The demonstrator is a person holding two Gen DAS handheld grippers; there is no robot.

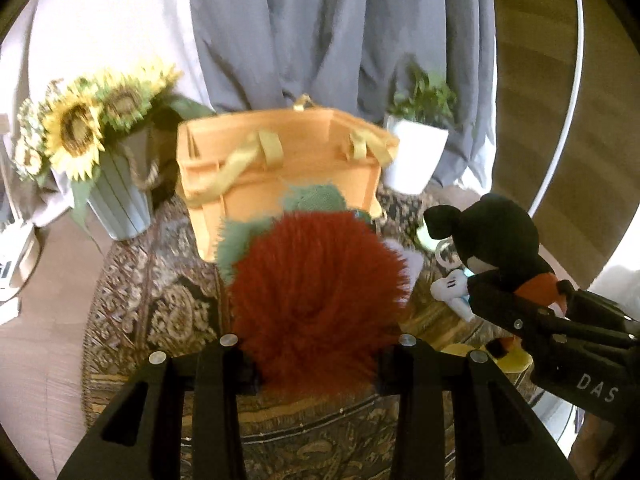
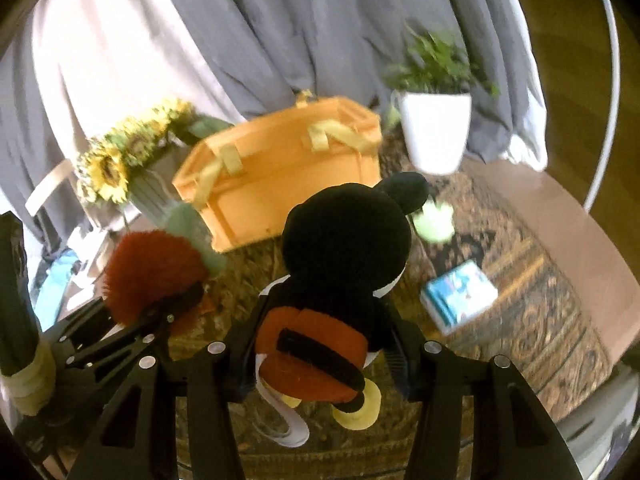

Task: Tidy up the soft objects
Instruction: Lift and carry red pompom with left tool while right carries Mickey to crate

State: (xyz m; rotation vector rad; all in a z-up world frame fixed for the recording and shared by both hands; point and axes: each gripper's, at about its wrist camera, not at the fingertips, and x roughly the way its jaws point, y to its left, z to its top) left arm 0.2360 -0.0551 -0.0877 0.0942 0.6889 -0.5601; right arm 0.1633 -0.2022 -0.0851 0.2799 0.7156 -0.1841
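My left gripper point(image 1: 316, 364) is shut on a fluffy red and green plush point(image 1: 316, 292), held above the patterned rug in front of the orange fabric basket point(image 1: 280, 176). The plush also shows in the right wrist view point(image 2: 152, 276). My right gripper point(image 2: 320, 364) is shut on a black mouse plush with red shorts point(image 2: 344, 264), held up to the right of the left one. The mouse plush point(image 1: 496, 236) and the right gripper point(image 1: 516, 304) appear at the right of the left wrist view. The basket point(image 2: 288, 176) has yellow handles and stands open further back.
A sunflower pot point(image 1: 116, 200) stands left of the basket and a white planter point(image 1: 412, 156) to its right, before grey curtains. A light green item point(image 2: 434, 222) and a blue and white box point(image 2: 460, 296) lie on the patterned rug point(image 2: 540, 312). A small white toy point(image 1: 448, 284) lies near the mouse plush.
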